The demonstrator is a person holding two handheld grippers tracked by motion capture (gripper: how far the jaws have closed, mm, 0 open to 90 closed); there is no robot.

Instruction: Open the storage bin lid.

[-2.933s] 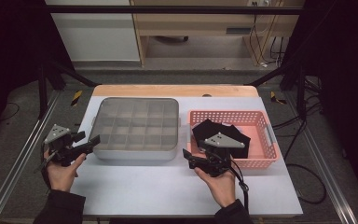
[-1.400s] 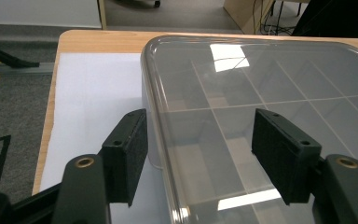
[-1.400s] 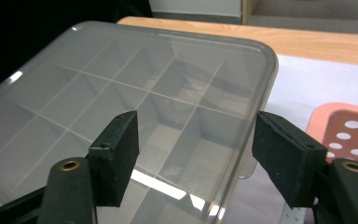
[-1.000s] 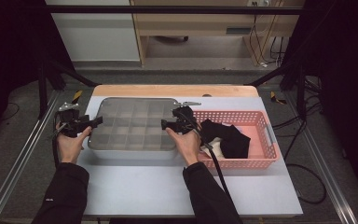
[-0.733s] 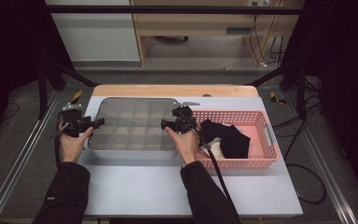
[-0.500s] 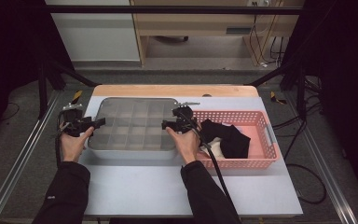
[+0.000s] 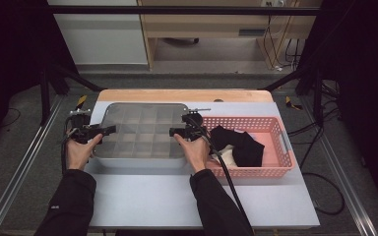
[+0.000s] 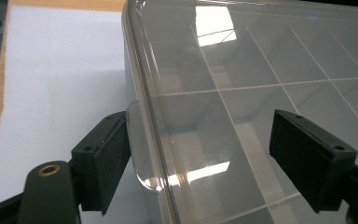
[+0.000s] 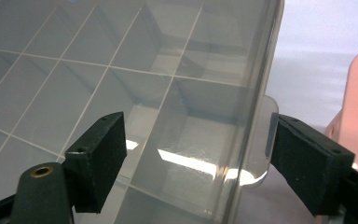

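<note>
Clearly the clear plastic organiser box (image 7: pixel 140 135) is the thing in hand: a shallow, see-through case with a closed lid, rounded corners and thin white dividers that cut it into a grid of square cells, its lid catching bright reflections. It lies on the white worktop (image 7: pixel 177 196) between the two grippers. The left gripper (image 8: pixel 200 154) has its fingers (image 8: pixel 105 158) spread wide across the box's left edge, one finger outside beside a small clear latch tab (image 8: pixel 142 154), the other over the lid. The right gripper (image 9: pixel 198 161) is spread just as wide across the right edge, its outer finger just beyond a second tab (image 9: pixel 256 144), its inner one above the cells. Just beyond that outer finger stands the pink basket (image 7: pixel 275 169) holding dark cloth (image 7: pixel 238 145). Compared with nearly three seconds ago, both hands have moved up from the near side of the worktop, the right one away from the basket, to bracket the box's ends; over the last half second they have barely shifted.
</note>
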